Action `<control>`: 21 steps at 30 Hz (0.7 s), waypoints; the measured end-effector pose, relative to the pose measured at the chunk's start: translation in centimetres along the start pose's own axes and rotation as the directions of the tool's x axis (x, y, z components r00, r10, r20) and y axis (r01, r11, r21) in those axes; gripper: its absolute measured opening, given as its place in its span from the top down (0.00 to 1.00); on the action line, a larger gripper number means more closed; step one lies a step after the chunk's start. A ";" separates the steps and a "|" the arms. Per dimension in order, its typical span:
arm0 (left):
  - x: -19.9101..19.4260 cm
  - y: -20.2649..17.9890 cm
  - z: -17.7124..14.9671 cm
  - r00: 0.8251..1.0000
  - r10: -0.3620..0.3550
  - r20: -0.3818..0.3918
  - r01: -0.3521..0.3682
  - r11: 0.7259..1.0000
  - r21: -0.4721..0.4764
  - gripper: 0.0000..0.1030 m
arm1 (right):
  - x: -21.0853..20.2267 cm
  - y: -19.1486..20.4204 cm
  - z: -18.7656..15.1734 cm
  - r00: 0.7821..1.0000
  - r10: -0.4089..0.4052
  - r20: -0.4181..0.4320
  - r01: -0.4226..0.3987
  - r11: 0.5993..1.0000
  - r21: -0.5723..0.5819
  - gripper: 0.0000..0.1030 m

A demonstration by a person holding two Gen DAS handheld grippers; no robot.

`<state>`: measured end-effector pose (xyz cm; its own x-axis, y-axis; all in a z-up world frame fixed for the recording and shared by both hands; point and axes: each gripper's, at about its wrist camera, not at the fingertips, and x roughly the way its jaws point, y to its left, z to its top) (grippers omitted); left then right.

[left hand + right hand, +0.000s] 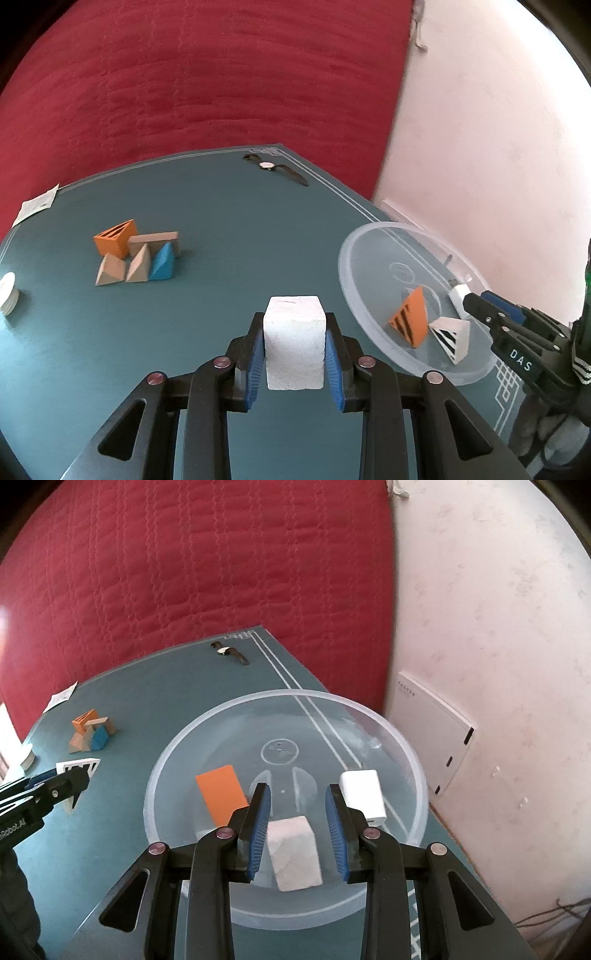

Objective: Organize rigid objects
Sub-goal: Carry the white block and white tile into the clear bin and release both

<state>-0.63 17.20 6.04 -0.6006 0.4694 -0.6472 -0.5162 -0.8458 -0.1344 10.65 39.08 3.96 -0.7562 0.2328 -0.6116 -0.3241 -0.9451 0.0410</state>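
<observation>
My left gripper point(294, 338) is shut on a white block point(294, 343) and holds it above the teal table, left of a clear plastic bowl point(354, 266). In the right wrist view my right gripper point(297, 806) is open over the bowl point(413, 760), with a white block point(293, 851) lying in the bowl between its fingers. An orange block point(221, 792) and a white charger point(364, 792) also lie in the bowl. A pile of orange, wooden and blue wedge blocks point(138, 256) sits at the table's left.
A wristwatch point(275, 168) lies at the far table edge. A paper slip point(35, 205) and a white round object point(8, 291) are at the left edge. A red quilt hangs behind; a white wall with a white panel point(430, 731) is at right.
</observation>
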 end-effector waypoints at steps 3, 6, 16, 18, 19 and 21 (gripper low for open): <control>0.1 -1.3 0.1 1.000 -0.008 -0.003 0.008 1.000 0.022 0.70 | -0.1 -0.7 -0.2 1.000 -0.004 0.006 0.004 1.000 0.015 0.69; 0.4 -2.2 0.4 1.000 -0.025 -0.007 0.025 0.999 0.035 0.70 | -0.2 -1.5 -0.1 1.000 -0.007 0.017 0.006 0.999 0.038 0.69; 1.1 -6.1 0.5 0.996 -0.084 -0.025 0.086 0.992 0.096 0.70 | -0.9 -3.0 0.2 0.999 -0.002 0.040 -0.001 0.996 0.087 0.68; 1.0 -6.5 0.3 0.995 -0.092 -0.028 0.094 0.990 0.101 0.70 | -0.9 -3.1 0.3 0.999 -0.004 0.045 0.000 0.996 0.093 0.68; 1.0 -6.7 0.3 0.995 -0.097 -0.030 0.100 0.990 0.104 0.70 | -1.0 -3.2 0.3 0.999 -0.005 0.046 0.000 0.995 0.097 0.68; 0.9 -7.2 0.1 0.993 -0.109 -0.035 0.112 0.988 0.109 0.70 | -1.0 -3.4 0.4 0.999 -0.008 0.045 0.003 0.995 0.103 0.68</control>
<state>2.44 23.76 6.49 -0.5189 0.5496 -0.6548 -0.6438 -0.7551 -0.1236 12.26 42.18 4.73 -0.7786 0.2501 -0.5755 -0.3831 -0.9159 0.1203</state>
